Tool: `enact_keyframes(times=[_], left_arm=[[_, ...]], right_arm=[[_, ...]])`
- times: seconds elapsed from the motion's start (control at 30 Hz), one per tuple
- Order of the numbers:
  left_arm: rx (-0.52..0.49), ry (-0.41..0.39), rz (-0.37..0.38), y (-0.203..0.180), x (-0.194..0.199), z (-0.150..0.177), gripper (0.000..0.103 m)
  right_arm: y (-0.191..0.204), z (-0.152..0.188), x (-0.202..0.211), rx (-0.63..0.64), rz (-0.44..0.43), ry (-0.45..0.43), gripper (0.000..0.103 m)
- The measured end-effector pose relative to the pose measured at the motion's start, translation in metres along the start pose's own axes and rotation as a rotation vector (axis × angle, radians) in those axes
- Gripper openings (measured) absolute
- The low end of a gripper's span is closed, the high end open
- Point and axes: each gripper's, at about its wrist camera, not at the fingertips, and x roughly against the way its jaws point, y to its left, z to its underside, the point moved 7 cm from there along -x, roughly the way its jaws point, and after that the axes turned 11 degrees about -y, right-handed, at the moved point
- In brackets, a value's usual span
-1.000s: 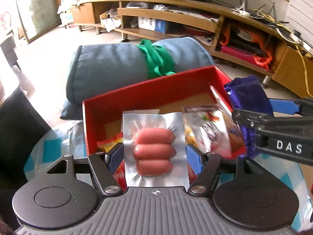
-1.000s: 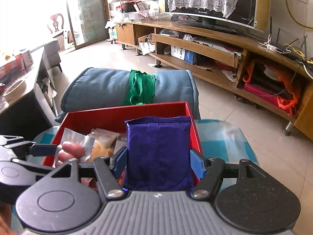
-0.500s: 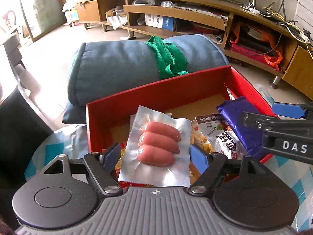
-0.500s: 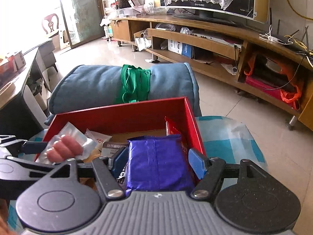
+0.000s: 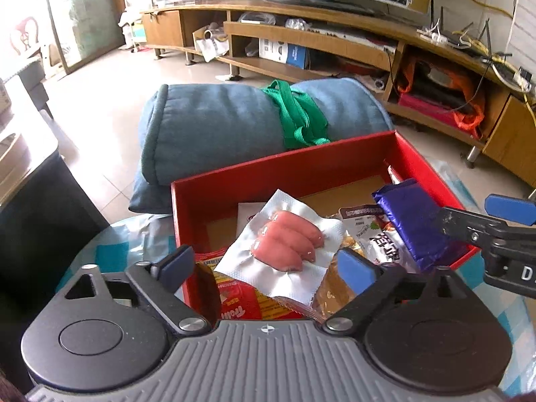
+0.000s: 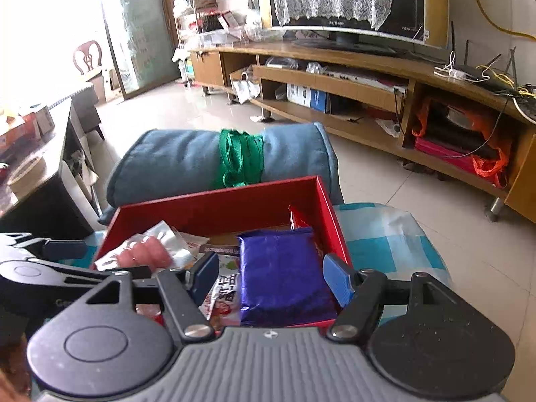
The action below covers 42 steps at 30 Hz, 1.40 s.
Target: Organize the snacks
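A red box (image 5: 268, 174) (image 6: 214, 204) holds several snack packs. A silver vacuum pack of three pink sausages (image 5: 284, 244) (image 6: 144, 254) lies on top of the packs at the box's left. My left gripper (image 5: 268, 268) is open around it, not touching. A purple snack pack (image 5: 412, 221) (image 6: 281, 278) lies at the box's right side. My right gripper (image 6: 271, 278) is open, its pads either side of the purple pack and apart from it.
The box stands on a table with a blue-checked cloth (image 6: 378, 244). Behind it lies a rolled blue cushion (image 5: 217, 127) with a green strap. A wooden TV stand (image 6: 351, 77) runs along the far wall. A dark table (image 6: 40, 174) stands at left.
Both grippers opened and let go: the sausage pack and the purple pack now lie in the box. Both grippers have drawn back a little.
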Motion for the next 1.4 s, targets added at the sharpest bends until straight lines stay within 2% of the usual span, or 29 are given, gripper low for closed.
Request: enact_keyframes(times=[0.2,0.4,1.0,1.4], left_arm=[[-0.005,-0.016,-0.02,-0.001,0.012,0.003,0.103],[-0.042,-0.005,-0.029,-0.009,0.023,0.016,0.103],[-0.012,0.016,0.048,-0.028,0.059,0.05,0.103],[-0.027,-0.006,0.078,-0.038,0.083,0.062,0.103]], right_arm=[[0.003,0.007,0.019,-0.025,-0.004,0.004,0.068],[-0.003,0.022,0.038,-0.041,0.014,0.018,0.068],[-0.015,0.064,0.078,-0.117,0.058,0.074,0.068],[-0.011,0.077,0.1,-0.131,0.053,0.075,0.068]])
